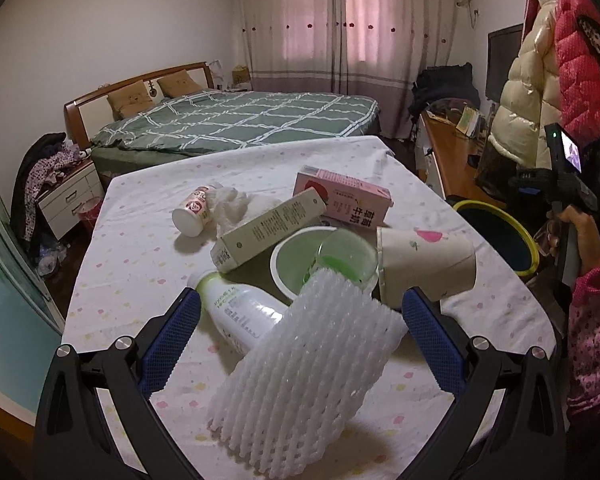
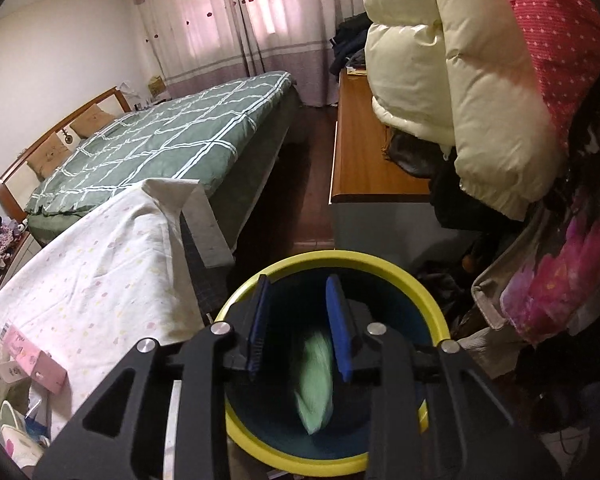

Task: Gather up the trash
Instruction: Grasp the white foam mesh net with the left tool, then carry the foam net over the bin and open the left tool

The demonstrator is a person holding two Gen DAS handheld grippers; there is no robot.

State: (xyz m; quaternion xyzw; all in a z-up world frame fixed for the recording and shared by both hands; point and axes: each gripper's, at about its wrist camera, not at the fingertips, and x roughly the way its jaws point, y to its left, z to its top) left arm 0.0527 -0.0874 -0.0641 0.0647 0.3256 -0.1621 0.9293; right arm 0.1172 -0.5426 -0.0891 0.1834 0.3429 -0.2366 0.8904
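My left gripper hangs jaws wide apart over the table, with the white foam net sleeve lying between the pads, lower centre of the left view, leaning on a white bottle. Nothing gripped yet. To do it well: come down straddling the sleeve's middle, pinch soft foam only, keep the bottle out of the bite, lift straight so the paper cup and green bowl behind aren't knocked.

My right gripper sits over the yellow-rimmed bin, bottom centre of the right view, jaws parted and holding nothing. A blurred green item shows below the pads, probably dropping into or lying in the bin; the blur hides which. Pink carton, beige box and small bottle wait mid-frame in the left view.
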